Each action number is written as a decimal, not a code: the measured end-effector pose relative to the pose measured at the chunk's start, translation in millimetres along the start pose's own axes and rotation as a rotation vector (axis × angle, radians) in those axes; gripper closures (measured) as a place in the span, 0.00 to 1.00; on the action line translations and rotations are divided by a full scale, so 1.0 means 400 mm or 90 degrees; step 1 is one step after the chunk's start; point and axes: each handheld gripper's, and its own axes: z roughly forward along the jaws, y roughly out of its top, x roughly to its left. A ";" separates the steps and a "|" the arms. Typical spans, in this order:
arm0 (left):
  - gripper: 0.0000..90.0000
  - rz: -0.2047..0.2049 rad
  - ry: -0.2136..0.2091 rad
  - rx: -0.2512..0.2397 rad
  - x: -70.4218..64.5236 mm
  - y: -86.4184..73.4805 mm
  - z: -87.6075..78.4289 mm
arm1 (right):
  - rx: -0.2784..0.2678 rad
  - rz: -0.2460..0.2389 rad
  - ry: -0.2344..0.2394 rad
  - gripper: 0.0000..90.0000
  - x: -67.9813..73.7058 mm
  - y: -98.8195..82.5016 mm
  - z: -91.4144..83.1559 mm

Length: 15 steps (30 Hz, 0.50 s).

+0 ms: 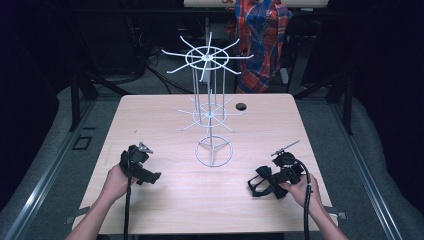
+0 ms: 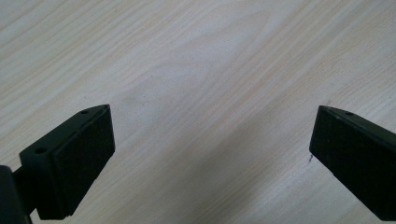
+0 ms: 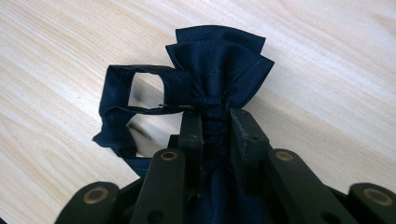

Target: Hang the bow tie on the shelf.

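A dark navy bow tie [image 3: 219, 70] with a strap loop lies low over the wooden table [image 1: 165, 200], pinched at its middle by my right gripper [image 3: 215, 116], which is shut on it. In the high view that bow tie [image 1: 261, 176] sits at the front right, held by the right gripper [image 1: 272, 181]. My left gripper [image 1: 150, 176] rests at the front left with its jaws wide apart over bare wood; the left gripper [image 2: 212, 126] holds nothing. A white wire display stand [image 1: 212, 100] with radiating hooks rises from the table's middle.
The stand's ring base [image 1: 214, 151] sits between the two grippers. A round cable hole [image 1: 241, 106] is in the table behind the stand. A plaid cloth [image 1: 261, 40] hangs beyond the far edge. Cables trail from both grippers toward the front edge.
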 end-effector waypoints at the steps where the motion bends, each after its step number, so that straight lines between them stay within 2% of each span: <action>1: 0.00 0.000 0.000 0.000 0.000 0.000 0.000 | -0.012 0.002 0.020 0.84 -0.002 -0.001 0.001; 2: 0.00 0.000 0.000 0.000 0.000 0.000 0.000 | -0.014 0.000 0.001 0.84 -0.002 0.001 -0.006; 4: 0.00 -0.001 0.000 0.000 0.000 0.000 0.000 | -0.025 -0.004 0.000 0.84 -0.003 0.001 -0.013; 10: 0.00 0.000 0.001 -0.001 0.000 0.000 0.000 | -0.067 0.003 0.010 0.84 0.001 0.005 -0.030; 13: 0.00 0.000 0.003 -0.002 -0.001 0.000 0.000 | -0.069 -0.008 0.013 0.84 -0.003 0.009 -0.041; 15: 0.00 0.001 0.001 0.000 0.000 0.000 0.000 | -0.078 -0.005 0.015 0.84 -0.003 0.011 -0.044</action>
